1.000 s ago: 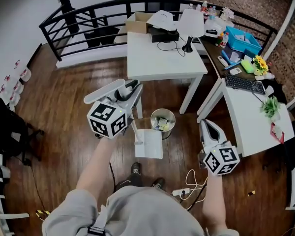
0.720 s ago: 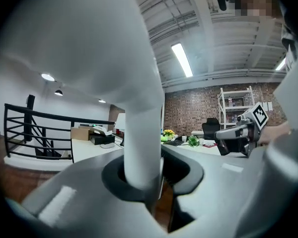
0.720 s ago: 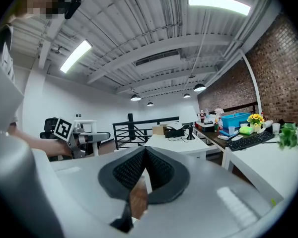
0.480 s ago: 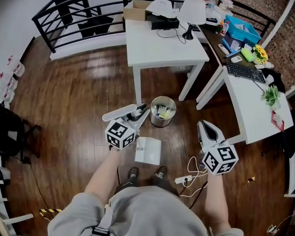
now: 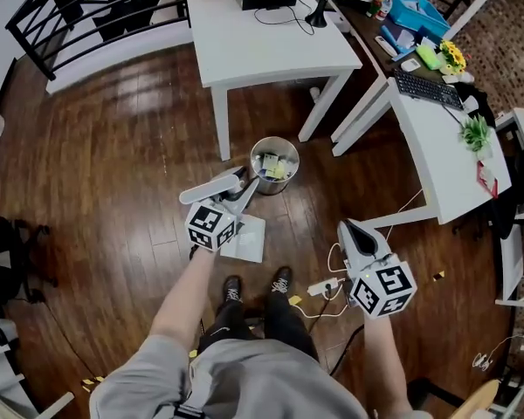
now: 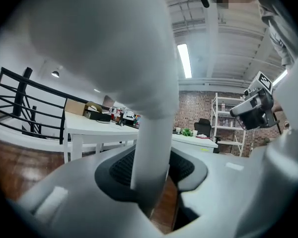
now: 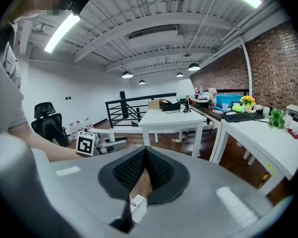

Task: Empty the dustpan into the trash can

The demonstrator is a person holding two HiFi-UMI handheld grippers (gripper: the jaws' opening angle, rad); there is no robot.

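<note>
A white dustpan [image 5: 247,237] lies low on the wooden floor just in front of the round metal trash can [image 5: 274,165], which holds scraps. My left gripper [image 5: 242,182] is over the pan, pointing toward the can. Its jaws are opening, and the pan's white handle [image 6: 150,148] stands between them with a gap showing beside it. My right gripper [image 5: 349,228] hangs to the right of the pan, apart from it, shut on nothing. In the right gripper view the left gripper [image 7: 97,145] shows at the left, and the right gripper's [image 7: 146,158] pads meet.
A white table [image 5: 262,42] stands behind the can and a long desk [image 5: 437,138] runs along the right. A power strip with cables [image 5: 319,286] lies on the floor by the person's shoes [image 5: 233,288]. A black railing [image 5: 96,16] closes the far left.
My left gripper has come down with the dustpan to the floor beside the can. The right gripper has also sunk. The head view has dropped closer to the floor.
</note>
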